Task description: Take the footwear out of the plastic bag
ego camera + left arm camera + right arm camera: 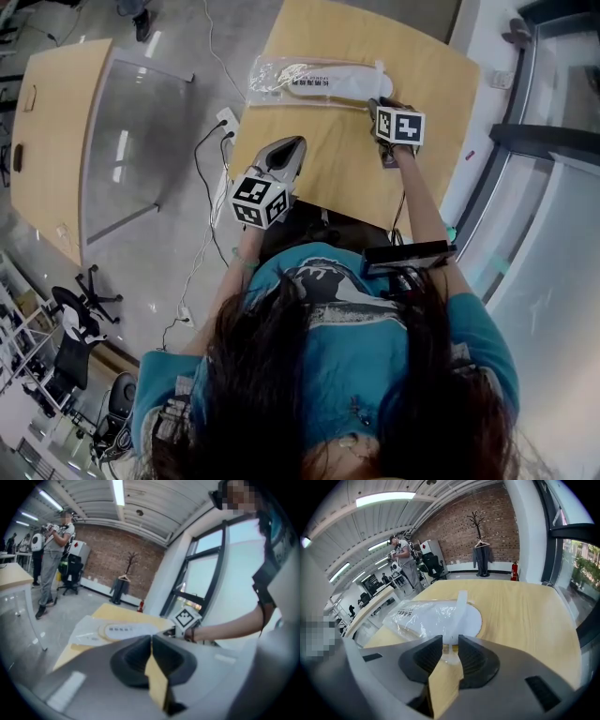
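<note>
A clear plastic bag [314, 82] lies across the far part of the wooden table [431, 66], with pale flat footwear [328, 84] inside it. My right gripper [375, 105] is at the bag's right end. In the right gripper view the bag [426, 618] lies just ahead, and its thin white flap strip [461, 604] stands up between the jaws. The right gripper [450, 646] is open, with a gap on each side of the strip. My left gripper [298, 142] hovers over the table's near left edge, apart from the bag. The left gripper [151, 641] is shut, with nothing between its jaws.
A second table with a glass panel [56, 141] stands to the left across the floor. Cables and a power strip [227, 120] lie beside my table. Tall windows [544, 234] run along the right. A person [404, 557] stands far back in the room.
</note>
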A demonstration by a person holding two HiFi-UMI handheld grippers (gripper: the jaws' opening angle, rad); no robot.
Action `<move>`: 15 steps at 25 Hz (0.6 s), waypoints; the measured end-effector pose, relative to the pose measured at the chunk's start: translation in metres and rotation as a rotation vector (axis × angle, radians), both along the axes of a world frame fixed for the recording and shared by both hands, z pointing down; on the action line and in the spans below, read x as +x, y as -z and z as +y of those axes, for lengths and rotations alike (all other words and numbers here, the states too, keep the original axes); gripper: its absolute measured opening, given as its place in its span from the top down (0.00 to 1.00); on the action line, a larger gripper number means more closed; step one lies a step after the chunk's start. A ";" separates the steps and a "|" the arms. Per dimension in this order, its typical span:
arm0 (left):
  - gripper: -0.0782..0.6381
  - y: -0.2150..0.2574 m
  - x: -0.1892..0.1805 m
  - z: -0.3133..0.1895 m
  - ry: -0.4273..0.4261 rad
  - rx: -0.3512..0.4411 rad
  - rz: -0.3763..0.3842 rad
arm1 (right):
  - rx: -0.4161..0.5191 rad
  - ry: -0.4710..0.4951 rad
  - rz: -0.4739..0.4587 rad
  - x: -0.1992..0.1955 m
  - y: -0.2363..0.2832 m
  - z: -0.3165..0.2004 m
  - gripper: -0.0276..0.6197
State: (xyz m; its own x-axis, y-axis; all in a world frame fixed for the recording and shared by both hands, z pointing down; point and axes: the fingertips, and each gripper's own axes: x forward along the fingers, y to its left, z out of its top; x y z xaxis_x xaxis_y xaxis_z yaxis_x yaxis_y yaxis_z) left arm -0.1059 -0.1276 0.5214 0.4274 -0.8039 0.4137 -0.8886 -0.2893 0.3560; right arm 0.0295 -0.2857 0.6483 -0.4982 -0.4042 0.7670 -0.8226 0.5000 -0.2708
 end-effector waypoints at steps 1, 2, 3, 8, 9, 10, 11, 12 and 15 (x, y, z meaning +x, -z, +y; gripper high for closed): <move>0.88 -0.001 0.000 0.000 0.002 -0.003 0.003 | 0.000 0.013 0.001 -0.001 0.000 0.001 0.79; 0.88 -0.002 0.000 0.001 0.003 -0.007 0.009 | -0.006 0.028 -0.005 -0.004 0.001 0.002 0.82; 0.88 -0.004 0.001 0.001 0.002 -0.011 0.019 | -0.016 0.040 -0.018 -0.007 0.002 0.006 0.88; 0.81 -0.011 0.009 0.001 -0.031 -0.030 0.086 | -0.118 0.007 -0.166 -0.020 0.009 0.028 0.91; 0.80 -0.012 0.011 0.000 -0.040 -0.034 0.096 | -0.145 -0.014 -0.212 -0.022 0.012 0.032 0.91; 0.79 -0.014 0.011 0.000 -0.048 -0.039 0.104 | -0.170 -0.034 -0.255 -0.023 0.015 0.037 0.92; 0.78 -0.016 0.012 0.000 -0.055 -0.046 0.112 | -0.189 -0.050 -0.290 -0.025 0.018 0.042 0.92; 0.77 -0.018 0.013 -0.001 -0.060 -0.053 0.122 | -0.201 -0.061 -0.318 -0.026 0.021 0.047 0.92; 0.77 -0.024 0.016 -0.002 -0.058 -0.082 0.206 | -0.209 -0.067 -0.385 -0.027 0.034 0.061 0.92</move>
